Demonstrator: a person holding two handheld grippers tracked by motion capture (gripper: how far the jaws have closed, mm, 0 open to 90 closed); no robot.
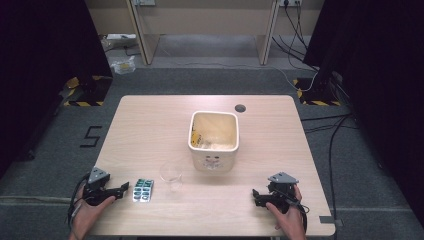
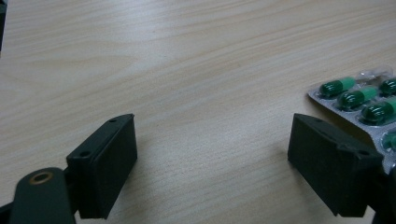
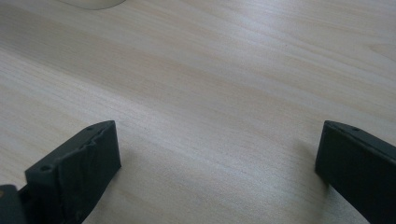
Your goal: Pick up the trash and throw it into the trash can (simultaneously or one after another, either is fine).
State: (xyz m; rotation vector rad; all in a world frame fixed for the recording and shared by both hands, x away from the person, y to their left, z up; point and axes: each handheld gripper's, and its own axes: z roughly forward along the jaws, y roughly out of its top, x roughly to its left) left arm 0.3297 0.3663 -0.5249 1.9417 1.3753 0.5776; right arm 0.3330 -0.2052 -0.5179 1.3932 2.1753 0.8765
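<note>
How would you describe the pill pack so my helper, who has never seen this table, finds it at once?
Start at the cream square bin in the middle of the pale wooden table. Come toward the near left edge, past the clear plastic cup. The silver blister pack of green capsules lies flat beside the left gripper, the one flat, foil-backed item.

My table (image 1: 150,125) is pale wood with 1 dark round hole (image 1: 240,108) near its far edge. On it sit 1 cream square bin (image 1: 213,159), 1 clear cup (image 1: 171,175) and 1 blister pack (image 1: 143,190) of green capsules.
</note>
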